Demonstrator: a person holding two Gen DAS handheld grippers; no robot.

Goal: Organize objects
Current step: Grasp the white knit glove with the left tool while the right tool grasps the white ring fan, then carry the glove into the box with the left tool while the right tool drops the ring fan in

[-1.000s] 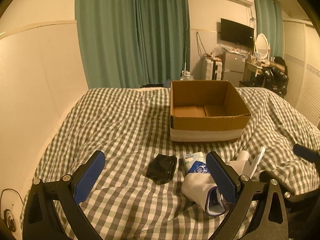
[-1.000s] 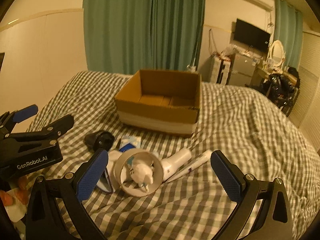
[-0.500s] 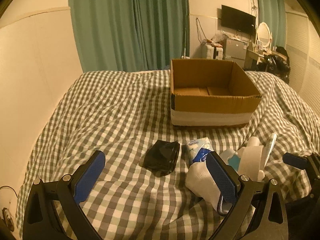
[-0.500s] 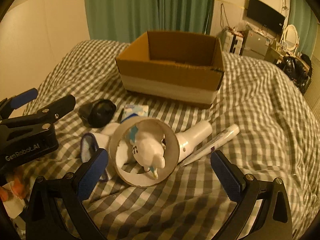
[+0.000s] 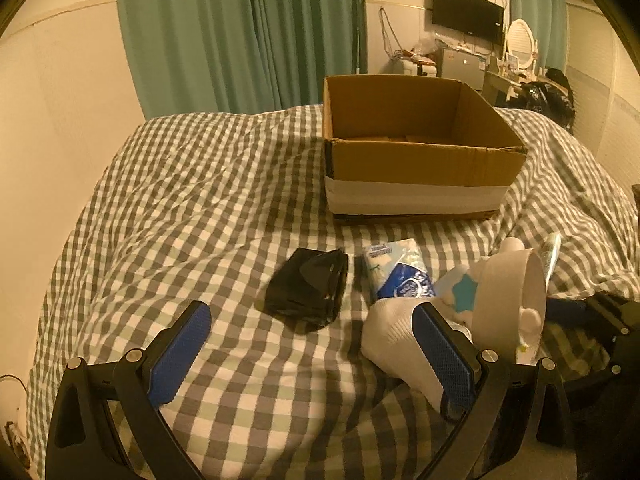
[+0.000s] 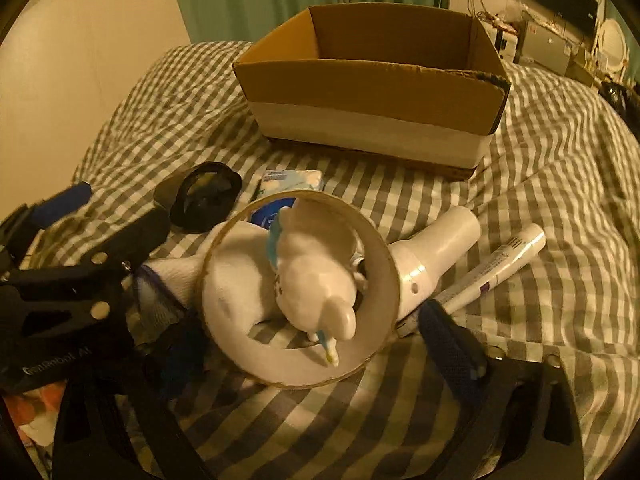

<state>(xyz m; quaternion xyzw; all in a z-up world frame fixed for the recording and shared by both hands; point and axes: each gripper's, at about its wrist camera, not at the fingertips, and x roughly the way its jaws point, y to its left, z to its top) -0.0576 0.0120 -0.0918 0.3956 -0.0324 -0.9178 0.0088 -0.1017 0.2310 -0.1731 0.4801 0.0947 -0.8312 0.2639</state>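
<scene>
An open cardboard box [image 5: 420,164] [image 6: 372,92] stands on the checked bed. In front of it lie a black pouch [image 5: 308,288] [image 6: 202,196], a blue-white tissue pack [image 5: 396,272] [image 6: 292,180], a white sock [image 5: 396,340], a white hand fan with a ring head [image 6: 304,304] [image 5: 508,300] and a white tube [image 6: 492,268]. My left gripper [image 5: 316,364] is open, just short of the pouch and sock. My right gripper [image 6: 320,348] is open, its jaws on either side of the fan's ring.
The checked duvet [image 5: 192,200] is rumpled. A wall [image 5: 60,120] runs along the bed's left side. Green curtains [image 5: 240,32] hang behind. A TV, small fridge and mirror [image 5: 520,44] stand at the back right.
Both grippers have moved forward and down towards the objects. The fan's ring now fills the space between my right gripper's jaws. Nothing on the bed has moved.
</scene>
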